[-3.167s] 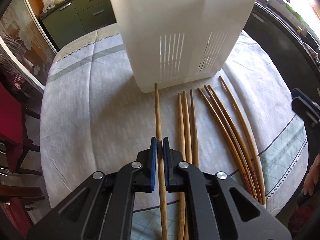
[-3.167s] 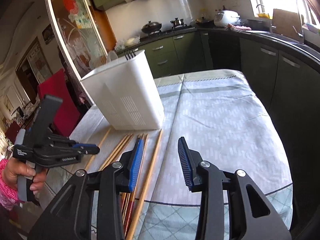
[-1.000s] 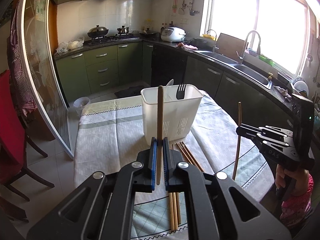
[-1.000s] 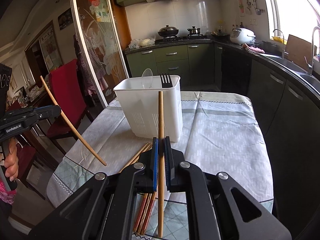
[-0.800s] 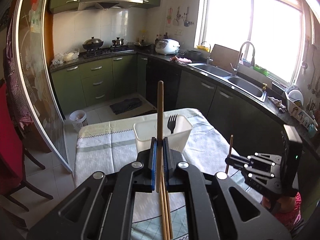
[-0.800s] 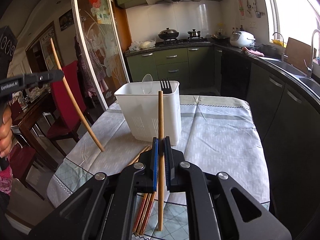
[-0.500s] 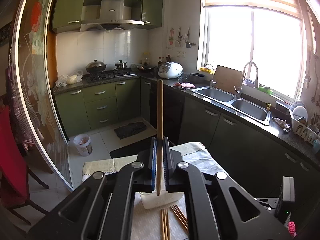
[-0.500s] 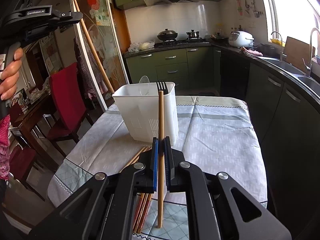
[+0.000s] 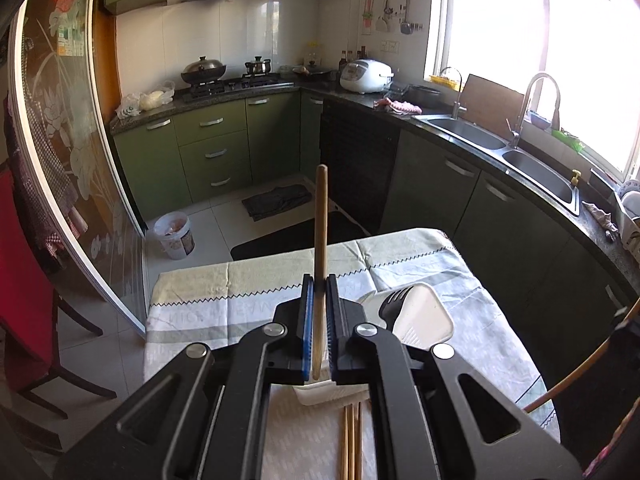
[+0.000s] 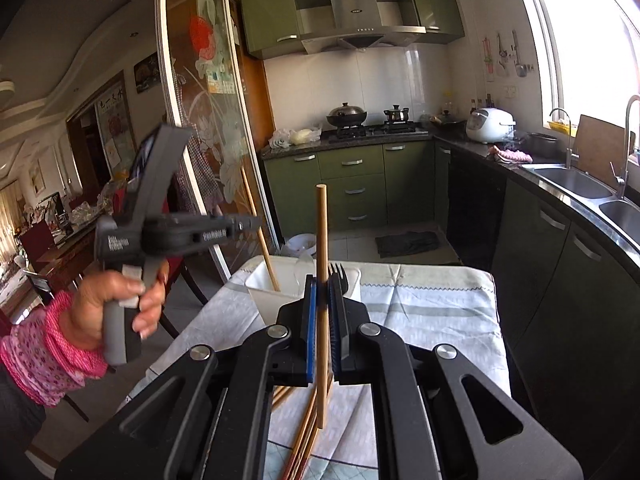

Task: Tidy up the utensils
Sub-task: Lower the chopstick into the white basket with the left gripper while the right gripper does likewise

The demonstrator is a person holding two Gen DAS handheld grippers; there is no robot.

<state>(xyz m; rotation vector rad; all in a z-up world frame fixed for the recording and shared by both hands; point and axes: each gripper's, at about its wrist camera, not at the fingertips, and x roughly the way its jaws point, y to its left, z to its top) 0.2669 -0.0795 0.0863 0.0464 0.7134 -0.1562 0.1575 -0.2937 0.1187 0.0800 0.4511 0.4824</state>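
My left gripper [image 9: 319, 312] is shut on a wooden chopstick [image 9: 320, 240] and holds it upright above the white utensil holder [image 9: 424, 316]. In the right wrist view the left gripper [image 10: 248, 224] holds that chopstick [image 10: 264, 248] with its lower end inside the holder [image 10: 272, 292]. My right gripper [image 10: 322, 312] is shut on a second chopstick [image 10: 321, 264], upright, nearer than the holder. A black fork [image 10: 338, 276] stands in the holder. Several chopsticks [image 10: 304, 432] lie on the tablecloth in front of it.
The table [image 10: 440, 312] has a pale cloth and stands in a kitchen. Dark cabinets and a sink [image 10: 576, 184] run along the right. A glass sliding door [image 10: 200, 140] and red chairs [image 9: 24, 280] are on the left.
My left gripper rose high and then came down over the holder, putting its chopstick's lower end inside. My right gripper lifted its chopstick off the table and holds it upright.
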